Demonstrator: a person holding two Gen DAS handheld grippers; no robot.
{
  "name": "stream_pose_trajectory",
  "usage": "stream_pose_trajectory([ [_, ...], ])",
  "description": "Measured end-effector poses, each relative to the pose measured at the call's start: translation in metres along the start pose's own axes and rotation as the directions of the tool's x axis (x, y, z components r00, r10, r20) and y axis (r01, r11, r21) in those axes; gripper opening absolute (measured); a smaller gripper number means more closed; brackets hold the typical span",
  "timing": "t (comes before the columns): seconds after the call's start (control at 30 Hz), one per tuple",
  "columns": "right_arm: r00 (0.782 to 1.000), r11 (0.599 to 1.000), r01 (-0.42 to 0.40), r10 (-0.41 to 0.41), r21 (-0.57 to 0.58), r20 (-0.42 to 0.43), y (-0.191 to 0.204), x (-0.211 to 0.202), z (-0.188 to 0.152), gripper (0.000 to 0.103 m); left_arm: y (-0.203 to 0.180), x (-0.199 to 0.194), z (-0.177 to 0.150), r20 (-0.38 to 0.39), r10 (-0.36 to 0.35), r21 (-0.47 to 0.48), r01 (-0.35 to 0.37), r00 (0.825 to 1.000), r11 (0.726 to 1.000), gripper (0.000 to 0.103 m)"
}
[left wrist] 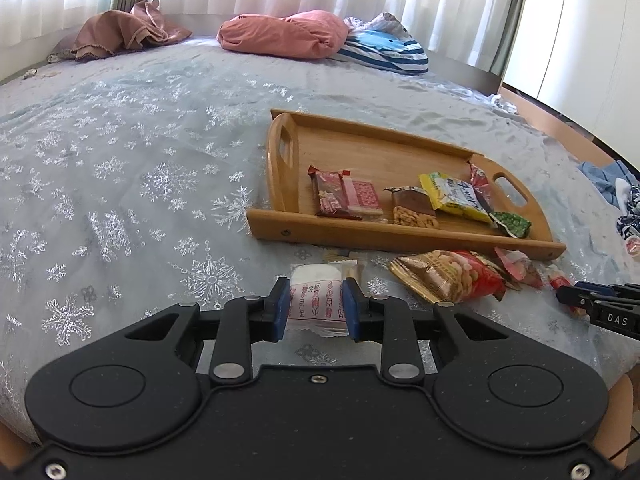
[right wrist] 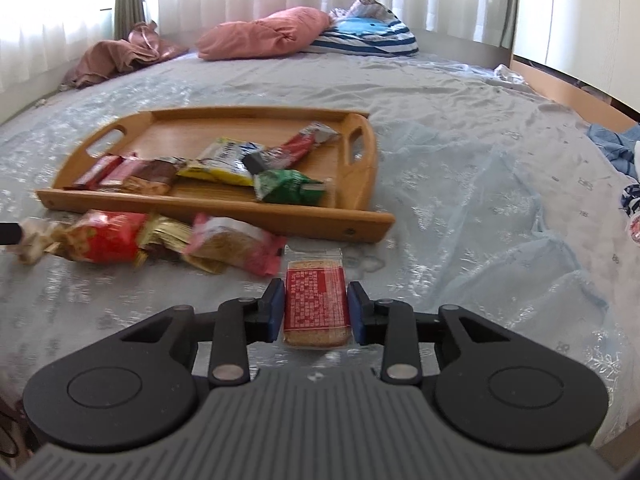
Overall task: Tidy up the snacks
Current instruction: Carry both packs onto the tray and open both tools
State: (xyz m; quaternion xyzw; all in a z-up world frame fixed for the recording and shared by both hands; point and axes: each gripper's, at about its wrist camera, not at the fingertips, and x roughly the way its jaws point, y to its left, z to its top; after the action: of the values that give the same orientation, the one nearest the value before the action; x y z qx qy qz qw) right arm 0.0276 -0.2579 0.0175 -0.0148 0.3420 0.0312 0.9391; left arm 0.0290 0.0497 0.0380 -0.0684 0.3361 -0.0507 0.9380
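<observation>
I'm flanking a white wrapped cake (left wrist: 316, 300) on the bed with the left gripper (left wrist: 315, 308), jaws narrow; the right gripper (right wrist: 316, 306) brackets a red-labelled sesame bar (right wrist: 316, 304). Both look light and crumbly, so I'm squeezing mid-sides gently.

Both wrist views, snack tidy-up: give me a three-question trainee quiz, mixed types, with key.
1. True or false: the wooden tray already has snacks in it.
2. The left gripper has its pads on either side of which item? A) white packet with red print B) a green packet C) a yellow packet
3. Fill in: the right gripper brackets a clear-wrapped cracker pack with a ____ label.

Key: 1 true; 2 A; 3 red. Loose snacks, such as the red and gold bag, lie on the bedspread in front of the tray.
</observation>
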Motion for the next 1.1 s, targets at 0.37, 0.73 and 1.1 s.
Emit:
stream_pose_trajectory([
  [0.37,0.998,0.998,-0.048,0.046,0.050,0.046,0.009,-0.015,0.020,0.038,-0.014,-0.005,0.017,0.040,-0.008,0.018,0.008,0.999,1.000,0.025],
  [0.73,0.996,0.990,-0.033,0.022,0.140,0.085,-0.003,0.001,0.063,0.038,-0.023,0.012,0.062,0.100,-0.020,-0.004,0.020,0.995,1.000,0.025],
  [1.1,1.000,0.972,0.004,0.002,0.237,-0.026,-0.025,0.069,0.122,0.038,-0.025,0.074,0.110,0.058,0.006,0.026,-0.008,0.998,1.000,0.025],
])
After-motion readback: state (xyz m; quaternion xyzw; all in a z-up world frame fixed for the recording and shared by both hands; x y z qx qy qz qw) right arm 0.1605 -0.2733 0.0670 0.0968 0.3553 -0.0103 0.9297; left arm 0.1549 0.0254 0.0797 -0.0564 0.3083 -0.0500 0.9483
